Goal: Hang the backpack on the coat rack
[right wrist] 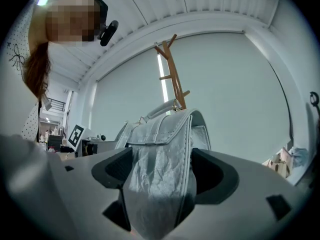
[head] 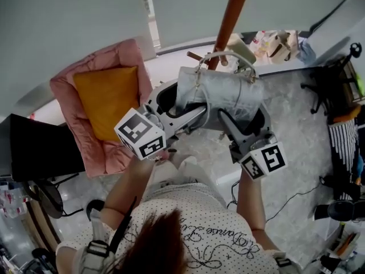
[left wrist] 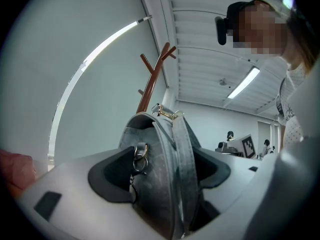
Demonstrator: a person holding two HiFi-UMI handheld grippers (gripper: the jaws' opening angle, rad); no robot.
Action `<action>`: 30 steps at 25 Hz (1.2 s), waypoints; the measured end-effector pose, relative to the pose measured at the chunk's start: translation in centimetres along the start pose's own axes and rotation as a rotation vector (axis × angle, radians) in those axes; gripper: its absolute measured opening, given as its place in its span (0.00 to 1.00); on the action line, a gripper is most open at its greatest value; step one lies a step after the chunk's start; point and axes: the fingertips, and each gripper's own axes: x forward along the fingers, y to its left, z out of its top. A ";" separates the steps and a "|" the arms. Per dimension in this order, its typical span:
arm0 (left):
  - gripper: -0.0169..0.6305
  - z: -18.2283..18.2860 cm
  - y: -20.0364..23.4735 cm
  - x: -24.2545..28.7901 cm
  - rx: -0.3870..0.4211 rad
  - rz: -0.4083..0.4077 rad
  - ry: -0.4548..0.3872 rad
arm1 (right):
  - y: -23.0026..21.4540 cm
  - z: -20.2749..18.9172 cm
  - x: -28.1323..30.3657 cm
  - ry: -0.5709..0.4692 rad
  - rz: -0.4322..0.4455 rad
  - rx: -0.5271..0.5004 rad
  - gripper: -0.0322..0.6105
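near coat rack (head: 231, 16), backpack (head: 222, 93) clamped by l gripper (head: 183, 99), r gripper (head: 245, 117).

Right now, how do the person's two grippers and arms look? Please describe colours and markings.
The left gripper and the right gripper have light grey bodies with dark scooped pads inside the jaws. Each carries a white cube printed with black square markers. The person wears a white dotted top; the forearms are bare.

The pale marbled floor (head: 296, 130) bears a pink padded seat (head: 94, 144) with an orange cushion (head: 108, 99), and a thin black cable (head: 293, 198).
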 end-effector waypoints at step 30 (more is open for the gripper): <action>0.55 -5.6 3.3 1.8 -0.059 -0.041 0.119 | -2.7 -5.8 1.4 0.084 -0.075 0.108 0.63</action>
